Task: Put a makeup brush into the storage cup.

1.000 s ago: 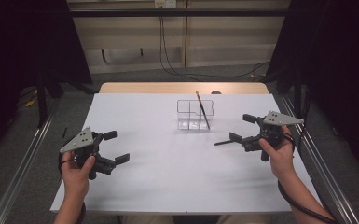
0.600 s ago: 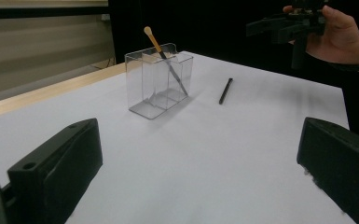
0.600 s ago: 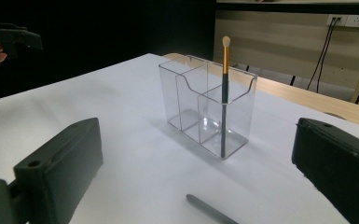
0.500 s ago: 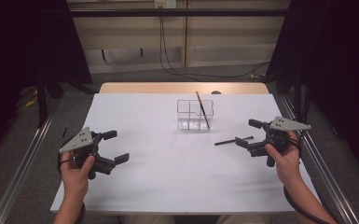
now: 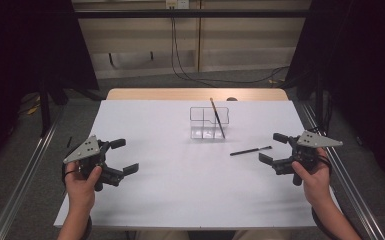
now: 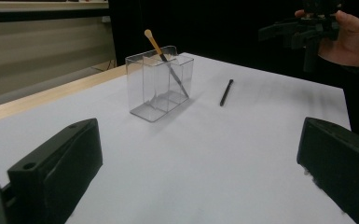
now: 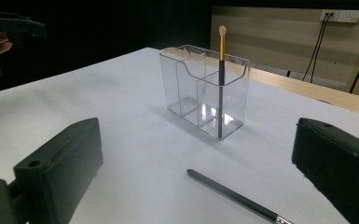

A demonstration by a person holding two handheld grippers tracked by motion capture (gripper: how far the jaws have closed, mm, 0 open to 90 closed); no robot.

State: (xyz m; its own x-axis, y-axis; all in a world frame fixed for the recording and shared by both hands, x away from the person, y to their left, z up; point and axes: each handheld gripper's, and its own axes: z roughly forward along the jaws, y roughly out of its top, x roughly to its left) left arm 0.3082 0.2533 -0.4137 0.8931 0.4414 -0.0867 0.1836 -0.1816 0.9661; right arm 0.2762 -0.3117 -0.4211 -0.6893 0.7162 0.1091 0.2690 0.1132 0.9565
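A clear plastic organiser [image 5: 208, 121] [image 6: 157, 83] [image 7: 204, 90] with compartments stands toward the back middle of the white table. A thin brush [image 5: 217, 117] [image 6: 164, 59] [image 7: 221, 79] with a gold band and pale tip leans in its right compartment. A dark slim stick [image 5: 250, 150] [image 6: 226, 92] [image 7: 235, 196] lies flat on the table to the right of the organiser. My right gripper [image 5: 279, 149] is open, held just right of the stick and apart from it. My left gripper [image 5: 124, 155] is open with nothing in it near the front left.
The white table top [image 5: 180, 190] has a wooden strip [image 5: 155, 94] along its far edge. Metal rails [image 5: 22, 180] run along both sides on the floor. Cables [image 5: 190, 70] hang on the wall behind.
My right gripper has drawn back to the right and toward the table's front, leaving the dark stick lying on the table. The left gripper has stayed put.
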